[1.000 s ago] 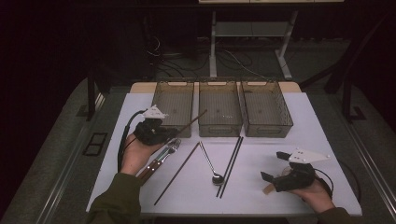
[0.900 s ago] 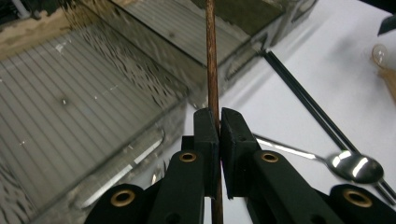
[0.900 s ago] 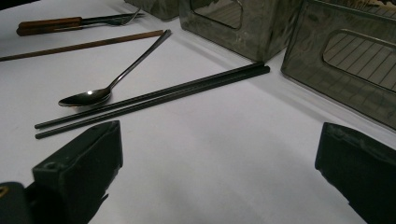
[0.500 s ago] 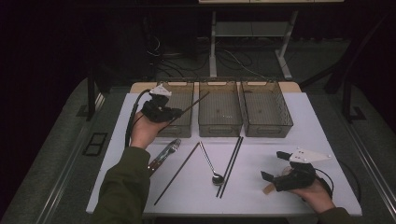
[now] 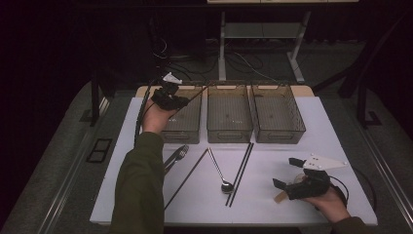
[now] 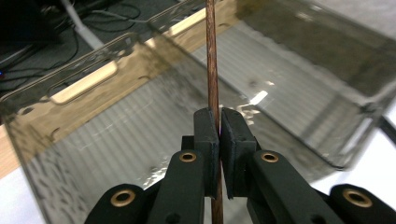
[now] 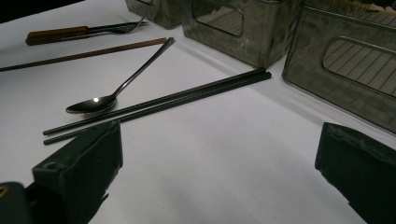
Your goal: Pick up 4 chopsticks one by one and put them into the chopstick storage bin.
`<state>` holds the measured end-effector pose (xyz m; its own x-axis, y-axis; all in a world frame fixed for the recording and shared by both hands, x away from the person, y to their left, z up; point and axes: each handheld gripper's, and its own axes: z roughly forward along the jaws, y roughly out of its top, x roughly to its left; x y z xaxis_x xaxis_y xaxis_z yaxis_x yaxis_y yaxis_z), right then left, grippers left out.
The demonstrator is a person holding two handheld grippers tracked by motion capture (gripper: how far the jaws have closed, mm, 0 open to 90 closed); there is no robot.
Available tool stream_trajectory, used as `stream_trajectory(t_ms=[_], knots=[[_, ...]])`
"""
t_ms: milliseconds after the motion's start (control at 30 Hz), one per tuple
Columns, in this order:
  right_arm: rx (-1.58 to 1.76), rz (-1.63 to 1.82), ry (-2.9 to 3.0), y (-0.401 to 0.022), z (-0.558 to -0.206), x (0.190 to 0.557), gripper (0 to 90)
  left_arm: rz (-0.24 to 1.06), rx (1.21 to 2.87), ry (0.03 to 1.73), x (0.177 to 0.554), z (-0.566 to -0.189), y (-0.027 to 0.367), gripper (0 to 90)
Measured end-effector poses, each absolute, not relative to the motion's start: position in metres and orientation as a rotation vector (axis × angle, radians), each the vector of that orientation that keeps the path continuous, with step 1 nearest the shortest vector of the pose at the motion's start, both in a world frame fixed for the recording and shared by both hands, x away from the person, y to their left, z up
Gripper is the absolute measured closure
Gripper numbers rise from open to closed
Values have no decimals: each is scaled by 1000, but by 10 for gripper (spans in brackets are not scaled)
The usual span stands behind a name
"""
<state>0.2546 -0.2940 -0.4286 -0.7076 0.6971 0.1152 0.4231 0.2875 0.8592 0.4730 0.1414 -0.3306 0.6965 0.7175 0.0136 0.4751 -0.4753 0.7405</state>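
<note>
table (image 5: 336, 126): a white top is carrying three smoky plastic bins in a row at the far edge, with cutlery lying loose in front of them.
left bin (image 5: 184, 117): it is sitting under the left hand, open and looking bare inside.
left arm: the sleeve is reaching far forward from the bottom edge, wrist raised, hand hanging over the bin's near-left part.
left gripper (image 6: 219, 135): its jaws are pinching tight on a brown chopstick (image 6: 212, 70), nothing else in them.
brown chopstick: it is slanting across above the left bin, its far end pointing toward the middle bin (image 5: 229, 114).
doing it well: i'd judge the stick needs lining up along the bin's length and lowering before the jaws part, so it isn't bridging the rim.
right gripper (image 7: 219, 154): it is resting low near the table's right front, jaws standing wide apart and holding nothing.
left on the table: a black chopstick pair (image 7: 159, 105), a spoon (image 7: 88, 105), another brown chopstick (image 7: 79, 56) and a fork (image 7: 84, 30) are waiting.
</note>
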Motion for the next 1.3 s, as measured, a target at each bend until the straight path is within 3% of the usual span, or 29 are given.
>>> stream_trajectory(t_ms=[900, 1300], knots=[[1019, 1388, 2280, -294, -428, 255, 10, 415, 2126, 1128, 496, -379, 163, 846], [1022, 1389, 2279, -294, -428, 255, 10, 421, 2102, 1126, 494, -375, 160, 579]])
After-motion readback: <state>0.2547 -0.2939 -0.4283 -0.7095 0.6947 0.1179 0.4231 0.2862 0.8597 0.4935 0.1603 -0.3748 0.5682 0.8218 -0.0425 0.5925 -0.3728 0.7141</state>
